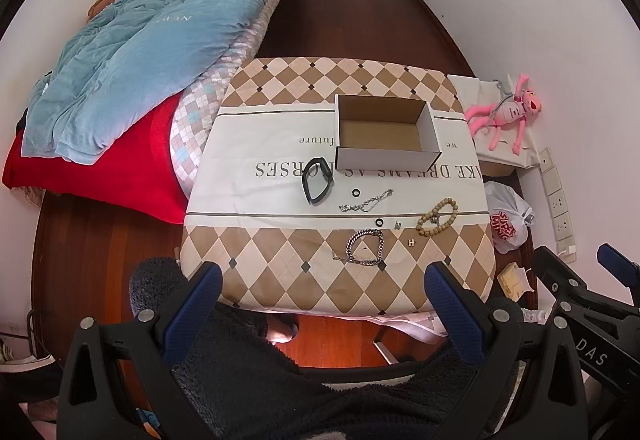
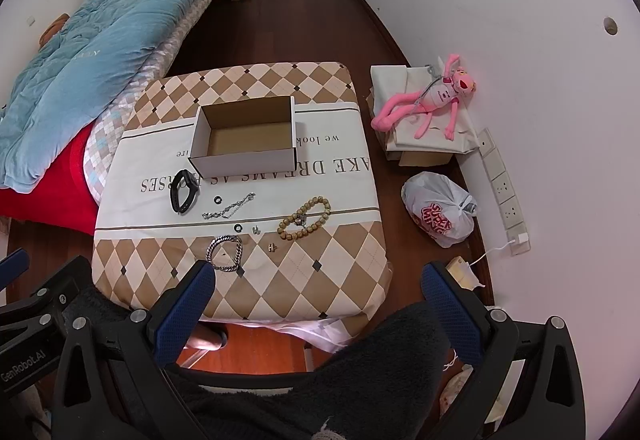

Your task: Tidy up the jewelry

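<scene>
Both tongs, left (image 1: 322, 288) and right (image 2: 318, 290), spread, empty, short of surface (image 1: 280, 292). Cardboard box (image 1: 384, 155) open for scattered chain bracelet (image 1: 365, 246), bead bracelet (image 1: 437, 217).

**Bright, even daylight; heavy fisheye bend at the rims**

I see both wrist views well lit by soft, diffuse light. The white walls (image 2: 520, 39) read bright, slightly washed toward 2 o'clock. Shadows are faint: the cardboard box (image 1: 384, 131) darkens only along its inner walls. A warm glare patch sits on the wooden floor (image 1: 332, 340) near 6 o'clock. The centre is sharp; the print on the tablecloth (image 2: 240, 179) is legible. Straight lines bow hard toward the edges, and black vignette fills the corners. My gripper fingers (image 1: 192, 304) at 6 o'clock look slightly soft.
</scene>
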Demonstrator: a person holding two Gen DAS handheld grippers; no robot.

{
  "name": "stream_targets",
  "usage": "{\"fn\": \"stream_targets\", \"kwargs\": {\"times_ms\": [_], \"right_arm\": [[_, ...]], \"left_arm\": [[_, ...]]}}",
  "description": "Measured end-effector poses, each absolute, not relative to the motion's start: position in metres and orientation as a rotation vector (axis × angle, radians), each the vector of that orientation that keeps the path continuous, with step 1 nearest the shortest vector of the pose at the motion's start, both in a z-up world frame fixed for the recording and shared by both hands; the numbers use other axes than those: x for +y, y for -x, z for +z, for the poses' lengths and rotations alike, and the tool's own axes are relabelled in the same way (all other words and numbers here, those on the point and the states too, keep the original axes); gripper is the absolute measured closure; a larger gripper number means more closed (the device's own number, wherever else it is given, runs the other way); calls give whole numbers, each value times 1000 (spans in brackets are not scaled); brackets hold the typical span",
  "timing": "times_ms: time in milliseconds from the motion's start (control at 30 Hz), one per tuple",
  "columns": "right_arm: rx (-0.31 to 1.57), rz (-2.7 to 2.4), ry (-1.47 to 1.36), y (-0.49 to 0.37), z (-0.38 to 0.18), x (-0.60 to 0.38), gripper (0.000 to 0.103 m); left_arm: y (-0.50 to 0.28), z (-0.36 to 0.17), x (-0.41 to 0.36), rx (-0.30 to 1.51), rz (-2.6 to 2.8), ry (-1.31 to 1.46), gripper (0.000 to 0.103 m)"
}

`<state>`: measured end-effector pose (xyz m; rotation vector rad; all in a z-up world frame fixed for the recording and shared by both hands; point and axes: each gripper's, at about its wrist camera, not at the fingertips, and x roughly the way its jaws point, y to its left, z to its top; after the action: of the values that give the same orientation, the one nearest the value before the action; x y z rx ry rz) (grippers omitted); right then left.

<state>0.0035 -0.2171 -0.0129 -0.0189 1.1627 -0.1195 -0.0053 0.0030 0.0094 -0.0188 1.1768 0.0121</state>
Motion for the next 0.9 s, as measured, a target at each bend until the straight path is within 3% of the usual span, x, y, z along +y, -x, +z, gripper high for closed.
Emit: {"fn": "stream_targets", "kwargs": {"times_ms": [900], "right_arm": [[1157,-114,15,-4,-9,-217,0]], "left_arm": [[1,17,4,1172,17,20,0]]}}
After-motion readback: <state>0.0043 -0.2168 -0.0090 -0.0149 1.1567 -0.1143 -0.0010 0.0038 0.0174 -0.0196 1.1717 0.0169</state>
